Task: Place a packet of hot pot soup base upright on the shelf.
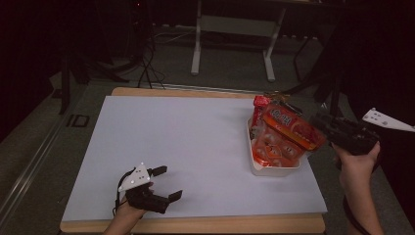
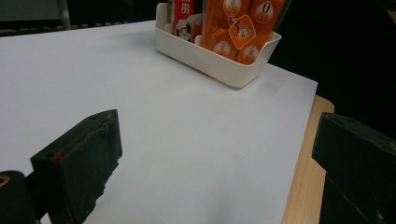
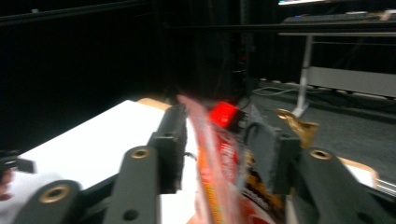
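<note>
We see the right gripper with fingers parted around an orange packet standing in the white bin; the left gripper rests wide open on the tabletop.

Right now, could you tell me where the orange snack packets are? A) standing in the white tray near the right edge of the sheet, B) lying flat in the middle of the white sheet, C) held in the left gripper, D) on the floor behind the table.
A: the orange snack packets stand in the white tray near the sheet's right edge.
</note>
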Available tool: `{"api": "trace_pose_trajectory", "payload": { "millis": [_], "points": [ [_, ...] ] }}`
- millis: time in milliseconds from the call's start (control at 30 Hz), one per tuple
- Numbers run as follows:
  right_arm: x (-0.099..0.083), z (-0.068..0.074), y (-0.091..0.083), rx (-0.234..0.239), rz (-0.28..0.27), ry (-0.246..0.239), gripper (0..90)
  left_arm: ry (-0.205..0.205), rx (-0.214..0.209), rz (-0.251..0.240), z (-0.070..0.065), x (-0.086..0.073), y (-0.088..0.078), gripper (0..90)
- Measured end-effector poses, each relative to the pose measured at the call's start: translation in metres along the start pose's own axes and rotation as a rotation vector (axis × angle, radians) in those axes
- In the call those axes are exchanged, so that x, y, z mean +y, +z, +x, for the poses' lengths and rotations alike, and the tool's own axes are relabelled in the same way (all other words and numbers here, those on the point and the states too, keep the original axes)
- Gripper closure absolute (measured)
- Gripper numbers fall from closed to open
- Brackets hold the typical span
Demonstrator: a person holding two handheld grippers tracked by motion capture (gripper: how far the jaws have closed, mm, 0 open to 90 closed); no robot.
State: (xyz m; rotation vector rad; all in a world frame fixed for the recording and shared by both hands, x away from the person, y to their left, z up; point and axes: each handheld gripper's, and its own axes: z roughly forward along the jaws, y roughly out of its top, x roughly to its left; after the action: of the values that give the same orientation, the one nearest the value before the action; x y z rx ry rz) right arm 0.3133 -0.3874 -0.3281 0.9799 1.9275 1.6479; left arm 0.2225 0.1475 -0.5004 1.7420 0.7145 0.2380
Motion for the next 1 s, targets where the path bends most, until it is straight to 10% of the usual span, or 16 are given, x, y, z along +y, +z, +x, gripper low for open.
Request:
{"api": "trace_pose_trajectory", "payload": {
  "millis": [500,1000],
  "points": [
    [-0.012,0.054,0.030,0.180,0.050,-0.013,19.9,-0.002,0.003,-0.001,0.001,-0.002,-0.002,2.2],
    [-0.057,0.079,0.053,0.248,0.109,-0.021,15.0,0.004,0.004,-0.001,0.000,-0.002,-0.002,2.2]
  ]
}}
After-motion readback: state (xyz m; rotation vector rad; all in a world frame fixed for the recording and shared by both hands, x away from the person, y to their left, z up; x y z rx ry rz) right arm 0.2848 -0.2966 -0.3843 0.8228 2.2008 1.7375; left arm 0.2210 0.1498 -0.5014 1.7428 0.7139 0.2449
